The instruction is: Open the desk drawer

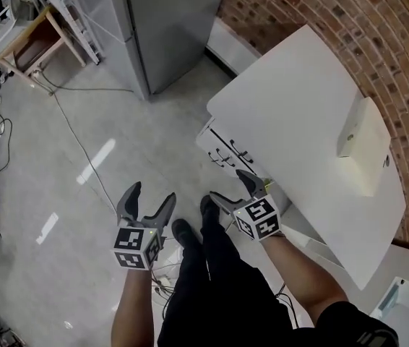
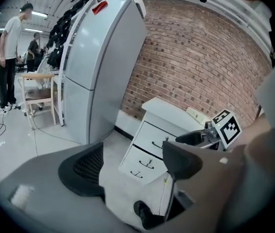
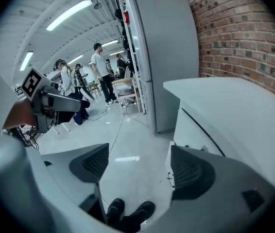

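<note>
A white desk [image 1: 291, 107] stands at the right against the brick wall. Its drawer stack [image 1: 222, 149], with thin black handles, faces the floor side. In the left gripper view the three drawer fronts [image 2: 149, 152] all look closed. My left gripper [image 1: 152, 194] hangs open over the floor, left of the desk, with nothing between its jaws [image 2: 132, 161]. My right gripper [image 1: 230, 185] is open and empty beside the desk's drawer corner, apart from the handles. In the right gripper view [image 3: 142, 166] the drawer side [image 3: 196, 130] lies just to the right.
A tall grey refrigerator [image 1: 161, 27] stands behind the desk's left end. A cream box [image 1: 360, 139] lies on the desktop. A cable [image 1: 82, 147] crosses the floor toward a wooden chair [image 1: 35, 42]. My shoes [image 1: 190, 226] are between the grippers. People [image 3: 101, 72] stand far off.
</note>
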